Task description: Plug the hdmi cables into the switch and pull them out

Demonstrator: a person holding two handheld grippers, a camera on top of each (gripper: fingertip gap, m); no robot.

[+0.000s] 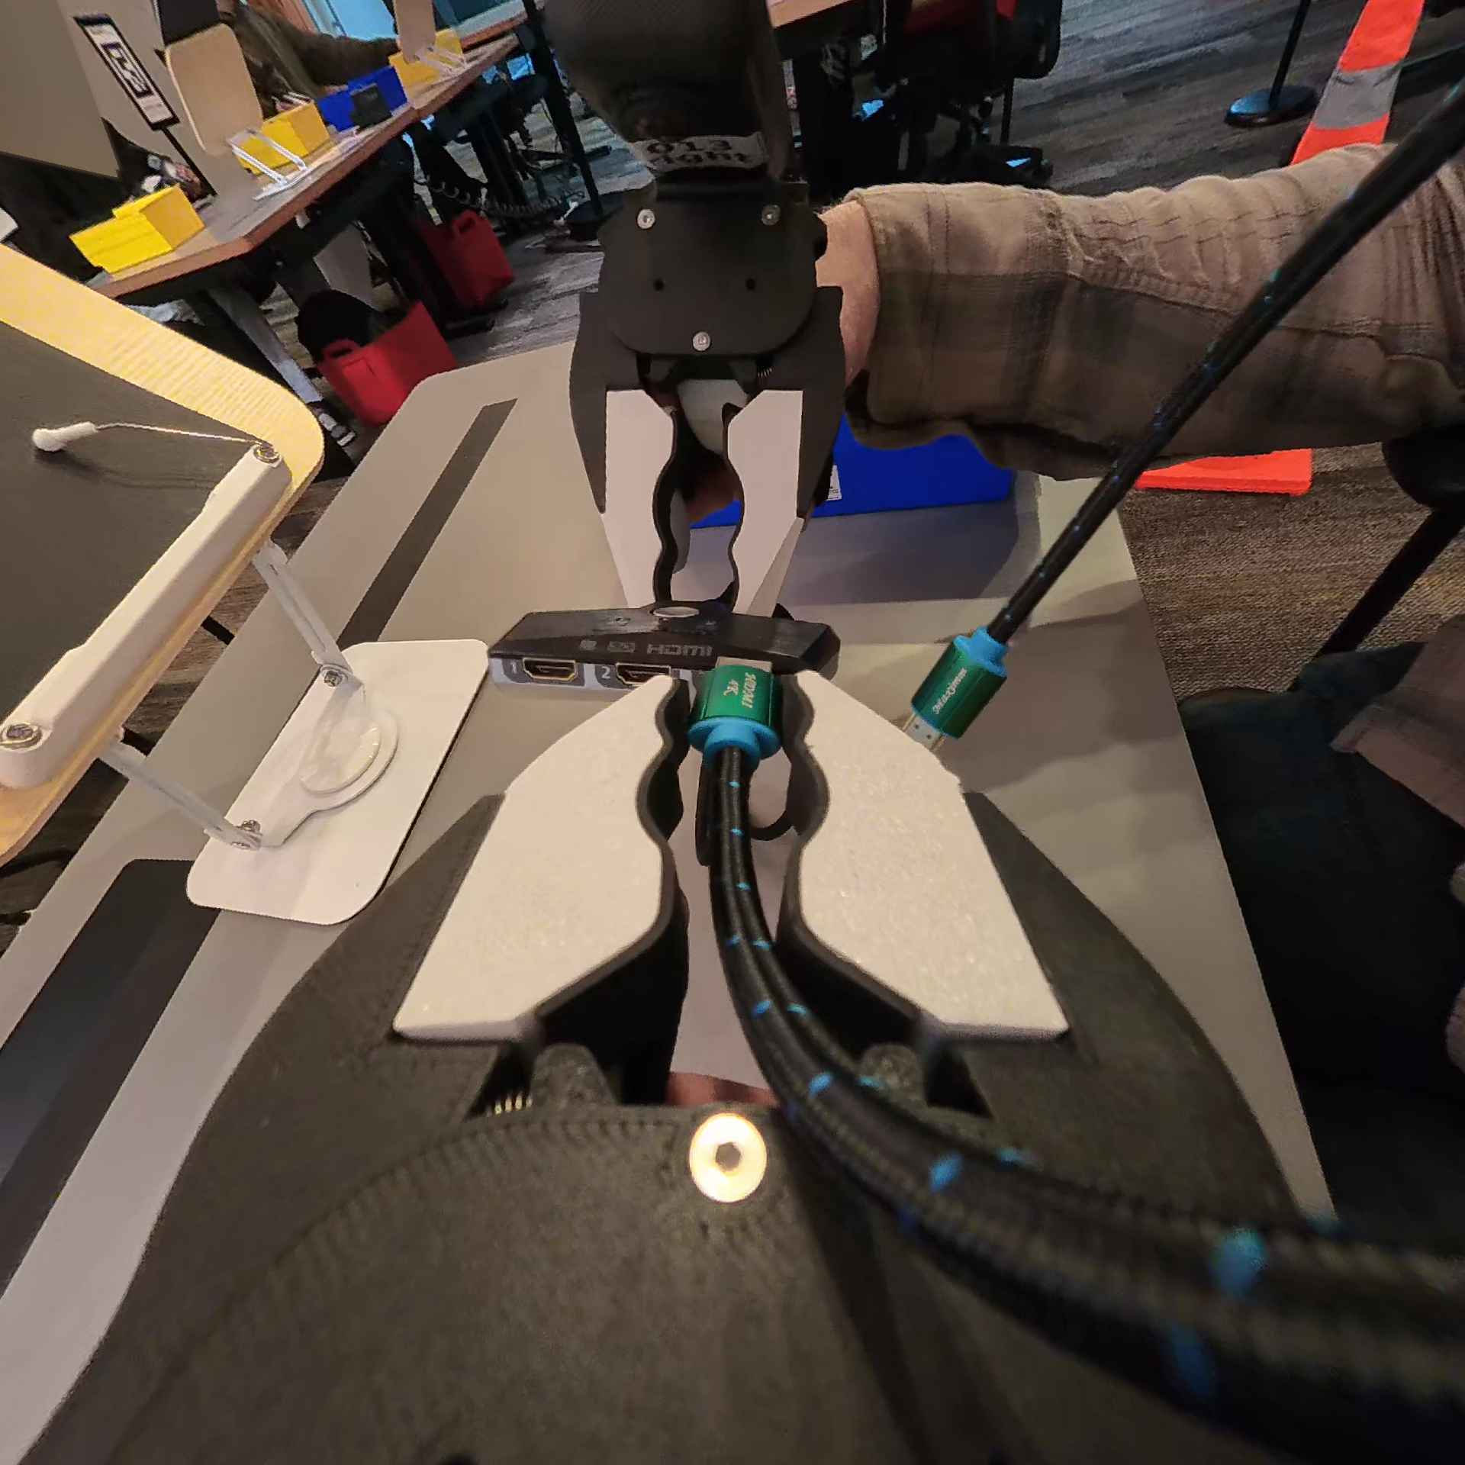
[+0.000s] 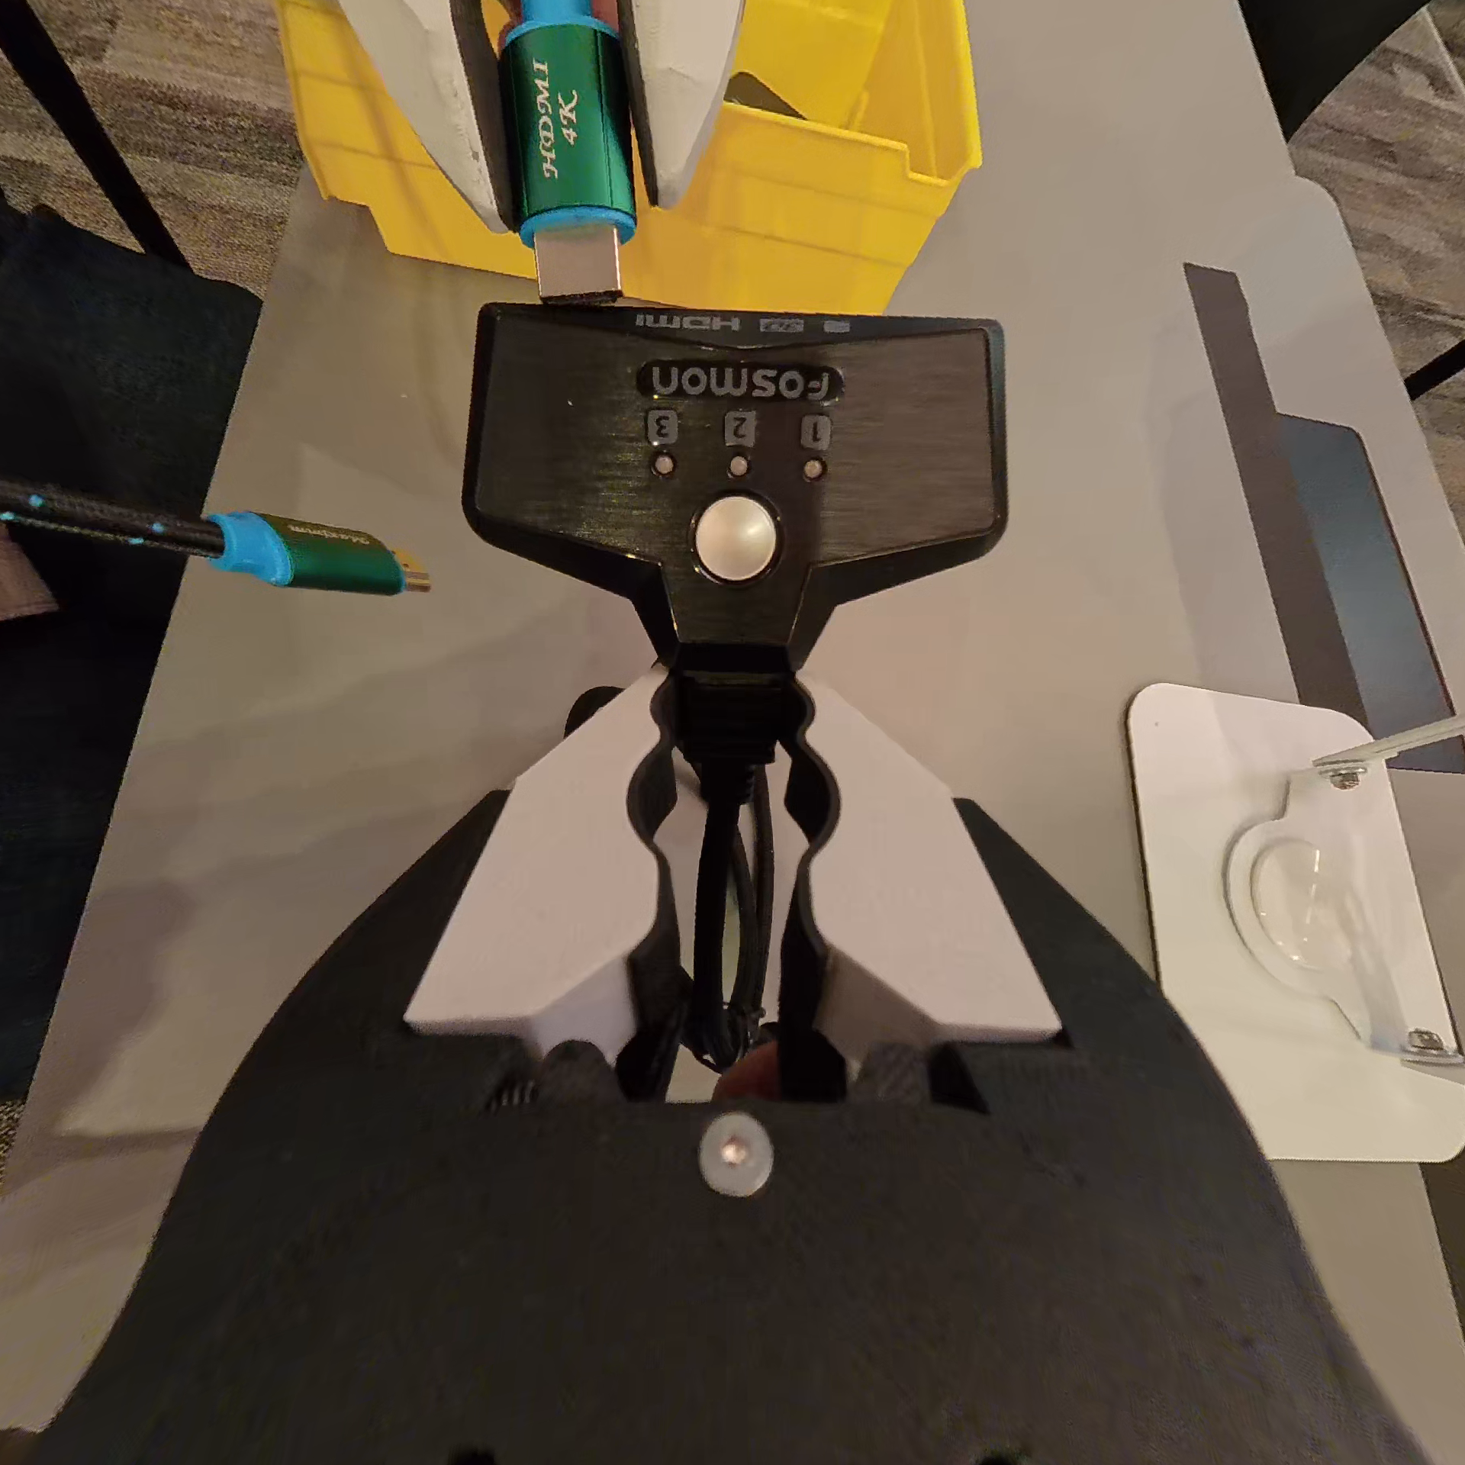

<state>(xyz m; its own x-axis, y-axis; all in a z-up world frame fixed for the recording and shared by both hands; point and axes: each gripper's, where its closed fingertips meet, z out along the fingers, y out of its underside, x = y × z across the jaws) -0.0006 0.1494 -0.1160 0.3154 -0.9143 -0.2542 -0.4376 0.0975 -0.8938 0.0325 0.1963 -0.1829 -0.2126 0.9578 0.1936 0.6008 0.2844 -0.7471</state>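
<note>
the left gripper (image 1: pixel 733 713) has its fingers pinching a green hdmi plug (image 1: pixel 733 696), its metal tip at the third port of the black switch (image 2: pixel 733 468) on the grey bench (image 2: pixel 1070 476). only the right wrist view shows the tip not fully in, a yellow bin (image 2: pixel 832 198) behind, and the right gripper (image 2: pixel 729 713) with fingers clamped on the switch's cable neck. a second plug (image 1: pixel 958 690) lies loose nearby; the left view alone shows its cable rising off the bench.

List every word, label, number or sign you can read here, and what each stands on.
I won't quote writing; these things bear it.
Black switch, held at its tail by the right gripper: marks on its top and port edge.
Green plug in the left gripper: print on its shell.
Loose green plug: small print.
Band above the right gripper: partly hidden.
</note>
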